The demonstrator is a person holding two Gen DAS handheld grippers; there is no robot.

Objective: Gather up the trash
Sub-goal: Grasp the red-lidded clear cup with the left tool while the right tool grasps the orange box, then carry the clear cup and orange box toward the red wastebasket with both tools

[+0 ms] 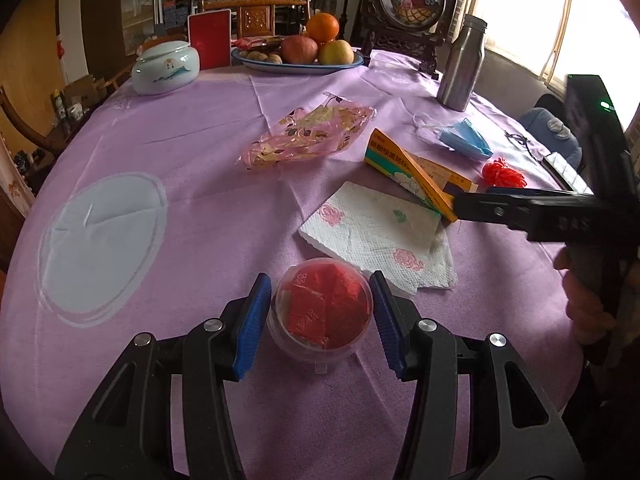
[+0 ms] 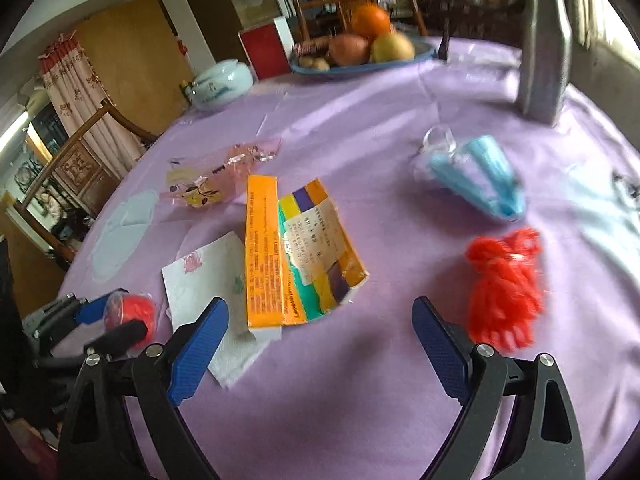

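Left claw [image 1: 320, 312] pinches clear cup [image 1: 320, 310] stuffed with red wrappers — light, thin-walled, crushable; grip sides gently. Right claw [image 2: 320, 340] spread, empty; flattened orange box [image 2: 296, 252] at its 12 o'clock on table [image 2: 400, 400] — light, stiff card; take edge.

Daylight floods in from a window [image 1: 560, 20] at upper right of the left wrist view, blown out to white glare, leaving the purple tablecloth [image 1: 200, 140] evenly lit with only soft shadows. That view is sharp. The right wrist view is smeared with motion blur, worst on the bottle [image 2: 544, 48], and both bend and darken toward fisheye corners.
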